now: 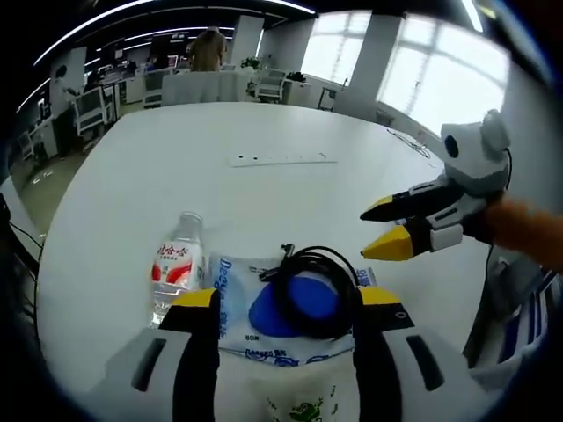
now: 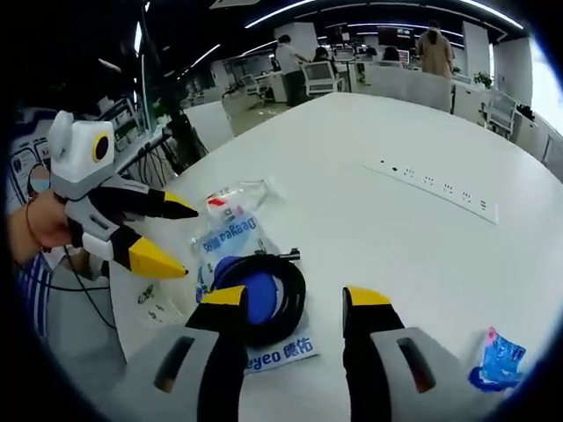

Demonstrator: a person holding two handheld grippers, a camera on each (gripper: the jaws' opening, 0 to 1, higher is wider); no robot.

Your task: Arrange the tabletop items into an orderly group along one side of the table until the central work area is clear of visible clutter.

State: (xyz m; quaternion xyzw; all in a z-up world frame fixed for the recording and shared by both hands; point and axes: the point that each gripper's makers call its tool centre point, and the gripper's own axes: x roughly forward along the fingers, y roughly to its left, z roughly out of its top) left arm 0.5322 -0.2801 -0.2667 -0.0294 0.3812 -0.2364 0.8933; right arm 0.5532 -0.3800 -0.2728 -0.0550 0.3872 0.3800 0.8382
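Note:
A white-and-blue tissue pack (image 1: 230,290) lies on the white table (image 1: 220,132) with a coiled black cable (image 1: 327,257) on top of it. To its left a clear water bottle (image 1: 176,268) with a red label lies on its side. My left gripper (image 1: 288,299) is open, its jaws on either side of the pack and cable. My right gripper (image 1: 376,229) comes in from the right, open and empty. In the right gripper view the right gripper (image 2: 295,299) stands open just right of the cable (image 2: 295,290) and pack (image 2: 224,239). The left gripper (image 2: 183,239) is open at the left.
A white sheet with green print (image 1: 299,406) lies at the near edge. A small blue packet (image 2: 497,360) sits apart from the pile. A socket strip (image 1: 283,159) is set into the table. Chairs, desks and people stand beyond the table.

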